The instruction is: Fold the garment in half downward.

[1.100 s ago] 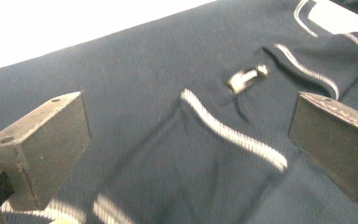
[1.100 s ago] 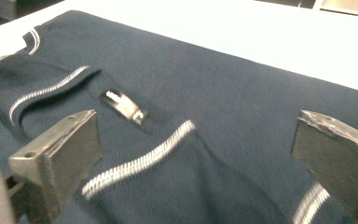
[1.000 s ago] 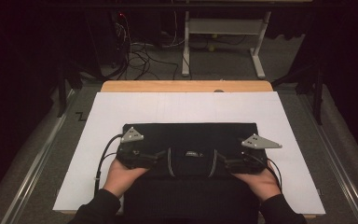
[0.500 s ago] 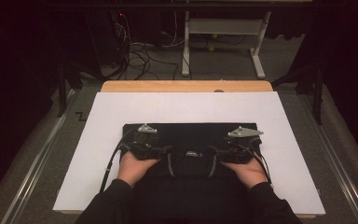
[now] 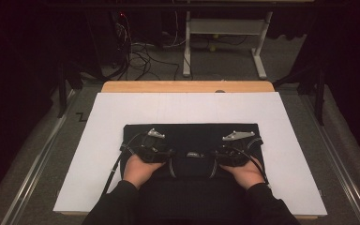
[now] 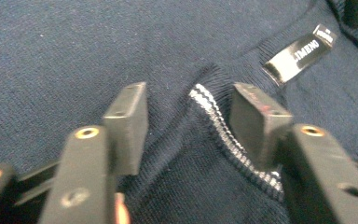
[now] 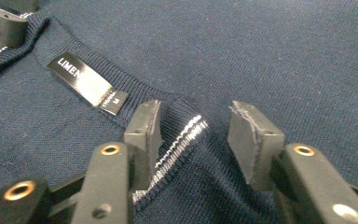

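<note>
A dark navy garment (image 5: 192, 133) lies folded flat on the white sheet (image 5: 122, 112). Its collar, with a white-striped edge (image 6: 214, 116) and a black label (image 6: 303, 53), faces the person. My left gripper (image 5: 167, 153) is pressed down on the collar left of the label. Its jaws have just been closing, and a ridge of cloth stands between the pads (image 6: 189, 100) with a gap left. My right gripper (image 5: 215, 153) is down on the collar right of the label (image 7: 86, 84). Its jaws have just been closing too, with the striped edge (image 7: 182, 135) bunched loosely between the pads (image 7: 198, 114).
The white sheet covers a wooden table whose far edge (image 5: 187, 86) shows beyond it. Behind stand a white table frame (image 5: 225, 33) and loose cables (image 5: 136, 51) on the floor. A metal rail (image 5: 337, 154) runs along the right side. Each gripper's cable trails toward the person.
Both hands have moved forward and down onto the collar, the grippers tipping toward the cloth. Both pairs of jaws have narrowed, gathering cloth between them.
</note>
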`<state>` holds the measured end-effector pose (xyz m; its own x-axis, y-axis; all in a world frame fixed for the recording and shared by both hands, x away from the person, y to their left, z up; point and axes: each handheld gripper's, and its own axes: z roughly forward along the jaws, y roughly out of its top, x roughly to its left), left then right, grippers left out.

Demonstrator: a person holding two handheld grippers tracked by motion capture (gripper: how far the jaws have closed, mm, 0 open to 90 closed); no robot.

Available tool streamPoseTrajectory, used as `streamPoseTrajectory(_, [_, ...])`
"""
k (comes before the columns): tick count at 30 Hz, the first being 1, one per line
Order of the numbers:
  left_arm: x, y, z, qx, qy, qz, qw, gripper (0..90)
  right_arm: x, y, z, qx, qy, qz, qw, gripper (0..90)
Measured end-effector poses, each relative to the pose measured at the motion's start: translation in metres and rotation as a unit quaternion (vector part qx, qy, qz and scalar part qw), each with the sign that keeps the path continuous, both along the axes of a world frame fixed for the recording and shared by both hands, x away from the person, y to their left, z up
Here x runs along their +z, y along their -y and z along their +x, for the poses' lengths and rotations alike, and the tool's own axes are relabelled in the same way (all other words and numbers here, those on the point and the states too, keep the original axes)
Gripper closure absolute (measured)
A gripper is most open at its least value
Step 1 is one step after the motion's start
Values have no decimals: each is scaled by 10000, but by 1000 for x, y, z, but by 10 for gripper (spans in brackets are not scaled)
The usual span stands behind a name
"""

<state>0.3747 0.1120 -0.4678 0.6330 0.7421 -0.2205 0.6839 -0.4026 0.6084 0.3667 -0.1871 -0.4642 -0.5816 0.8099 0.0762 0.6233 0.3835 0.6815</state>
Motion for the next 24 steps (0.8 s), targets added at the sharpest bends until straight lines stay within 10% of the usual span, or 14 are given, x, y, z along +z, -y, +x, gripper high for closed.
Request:
streamPoseTrajectory(11, [0, 5, -9, -103, 248, 51, 9996, 748, -3, -3, -8, 132, 178, 112, 9997, 804])
streamPoseTrajectory(24, [28, -7, -48, -94, 1113, -492, 9925, 760, 25, 4, -46, 364, 1103, 493, 9920, 817])
